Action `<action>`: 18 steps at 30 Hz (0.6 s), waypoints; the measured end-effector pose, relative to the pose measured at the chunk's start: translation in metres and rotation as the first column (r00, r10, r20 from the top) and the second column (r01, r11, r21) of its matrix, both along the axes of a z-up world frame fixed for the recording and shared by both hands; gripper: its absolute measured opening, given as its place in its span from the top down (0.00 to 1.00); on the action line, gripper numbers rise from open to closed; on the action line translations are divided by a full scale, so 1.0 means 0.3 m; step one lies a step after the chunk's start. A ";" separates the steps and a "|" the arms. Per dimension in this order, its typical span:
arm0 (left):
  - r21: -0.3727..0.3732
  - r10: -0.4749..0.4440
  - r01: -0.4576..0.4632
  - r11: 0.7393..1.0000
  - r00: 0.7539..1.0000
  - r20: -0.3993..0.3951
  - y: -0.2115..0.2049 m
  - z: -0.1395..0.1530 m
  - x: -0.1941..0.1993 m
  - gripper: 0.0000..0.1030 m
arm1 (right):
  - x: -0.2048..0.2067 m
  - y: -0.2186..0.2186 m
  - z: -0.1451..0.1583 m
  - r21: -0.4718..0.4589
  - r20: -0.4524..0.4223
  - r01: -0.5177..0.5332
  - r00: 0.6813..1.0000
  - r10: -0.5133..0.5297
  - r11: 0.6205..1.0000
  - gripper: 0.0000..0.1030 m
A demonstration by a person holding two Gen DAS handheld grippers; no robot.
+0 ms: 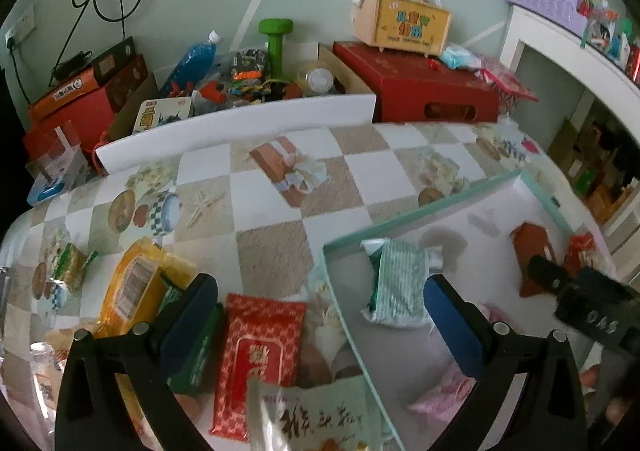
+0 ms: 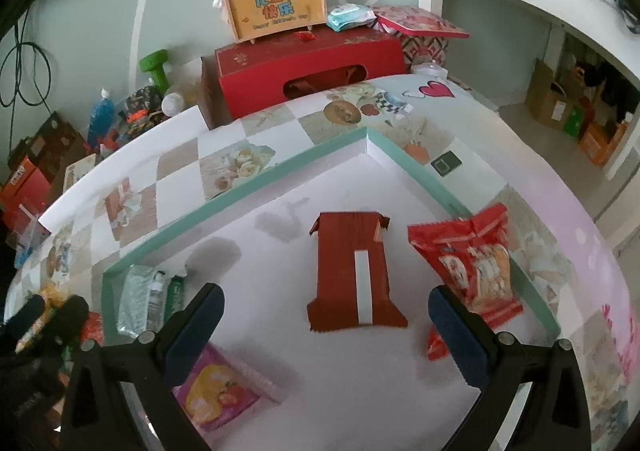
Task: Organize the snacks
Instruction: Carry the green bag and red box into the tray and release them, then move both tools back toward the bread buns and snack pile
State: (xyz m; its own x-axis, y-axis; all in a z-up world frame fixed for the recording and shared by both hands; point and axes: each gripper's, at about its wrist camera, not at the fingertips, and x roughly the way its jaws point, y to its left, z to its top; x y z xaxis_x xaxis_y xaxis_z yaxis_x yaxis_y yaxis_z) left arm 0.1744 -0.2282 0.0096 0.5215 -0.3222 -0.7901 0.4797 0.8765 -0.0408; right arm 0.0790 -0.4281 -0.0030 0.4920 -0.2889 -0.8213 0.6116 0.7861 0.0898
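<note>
Two handheld grippers hover over a counter (image 1: 280,207) covered in a checkered, picture-printed cloth, where snacks are being sorted into a shallow white tray with a mint-green rim (image 2: 240,187). The right gripper (image 2: 326,311) hangs above the tray with its jaws spread wide and nothing between the pads; directly beyond it a brown-red snack packet (image 2: 352,271) lies flat on the tray floor, apart from both fingers. A red snack bag (image 2: 468,259) leans over the tray's right rim, partly in and partly out, and a pink packet (image 2: 216,395) and a green-and-white striped packet (image 2: 148,295) lie at the near and left parts of the tray. The left gripper (image 1: 320,315), also wide and empty, straddles the tray's left edge. Outside the tray, still on the cloth, wait a red patterned pouch (image 1: 260,355), a yellow packet (image 1: 132,283), a dark green packet (image 1: 200,351) under the left finger, and a pale green bag with calligraphy (image 1: 320,415) close to the lens. The likely troubles: the leaning red bag could slide off the rim if the tray is bumped; a finger closing on the overlapping loose packets could catch two at once; and the two grippers, working near each other, could collide over the tray.
</note>
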 end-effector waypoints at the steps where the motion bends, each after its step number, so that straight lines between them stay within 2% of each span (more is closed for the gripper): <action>1: 0.002 -0.004 0.004 1.000 1.000 -0.003 0.002 0.003 -0.006 0.00 | -0.009 0.007 0.010 0.002 0.005 0.002 1.000 -0.002 1.000 0.00; 6: -0.011 -0.018 0.018 1.000 0.999 -0.038 0.029 0.042 -0.048 0.00 | -0.049 0.055 0.065 0.008 0.029 -0.008 1.000 0.008 1.000 0.00; 10: 0.001 -0.009 0.009 1.000 0.999 -0.037 0.061 0.085 -0.082 0.01 | -0.073 0.105 0.100 -0.006 0.015 -0.010 1.000 0.010 1.000 0.00; 14: -0.010 0.006 -0.007 1.000 0.999 -0.050 0.108 0.119 -0.114 0.01 | -0.091 0.146 0.103 0.005 -0.021 0.011 1.000 -0.010 1.000 0.00; 18: 0.006 0.022 -0.022 1.000 0.998 -0.063 0.170 0.125 -0.140 0.00 | -0.108 0.183 0.095 0.044 -0.003 0.028 1.000 -0.028 0.999 0.00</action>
